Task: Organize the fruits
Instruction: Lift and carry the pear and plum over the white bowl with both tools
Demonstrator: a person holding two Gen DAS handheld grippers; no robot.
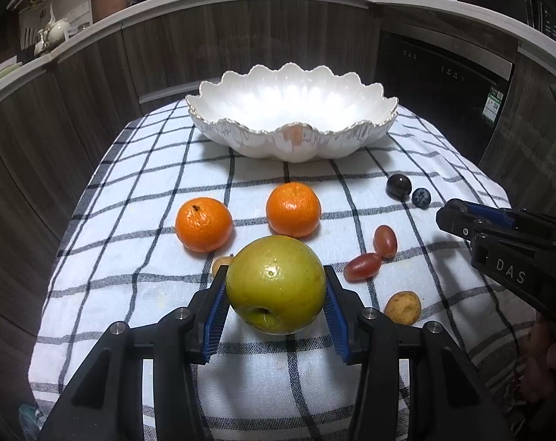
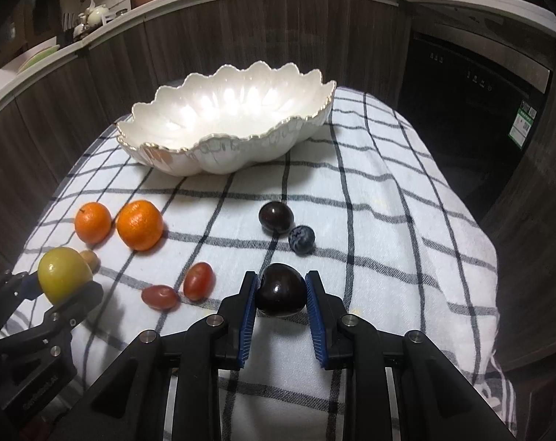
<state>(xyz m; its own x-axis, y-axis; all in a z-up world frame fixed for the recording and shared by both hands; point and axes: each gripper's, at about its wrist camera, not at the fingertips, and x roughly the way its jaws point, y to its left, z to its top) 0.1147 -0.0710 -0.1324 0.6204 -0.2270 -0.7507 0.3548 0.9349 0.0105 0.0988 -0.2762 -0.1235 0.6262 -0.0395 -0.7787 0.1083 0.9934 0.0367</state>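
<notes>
Nearest, left tool [image 1: 276, 286] clamped on round yellow-green apple [image 1: 276, 283]; right tool [image 2: 281, 294] pinching glossy dark cherry [image 2: 280, 290] on the checked cloth [image 2: 369, 220] over the worktop. Beyond, two red grapes [image 2: 198, 280], a blueberry [image 2: 301, 239], two orange mandarins [image 2: 139, 224]. Farthest, scalloped white ceramic bowl [image 2: 212, 158], empty.

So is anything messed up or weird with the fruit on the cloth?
Nothing looks spilled or broken. The white bowl stands upright and has no fruit in it yet. The fruit lies loose on the checked cloth. The left gripper is clamped on the green apple, and the right gripper on a dark cherry.
</notes>
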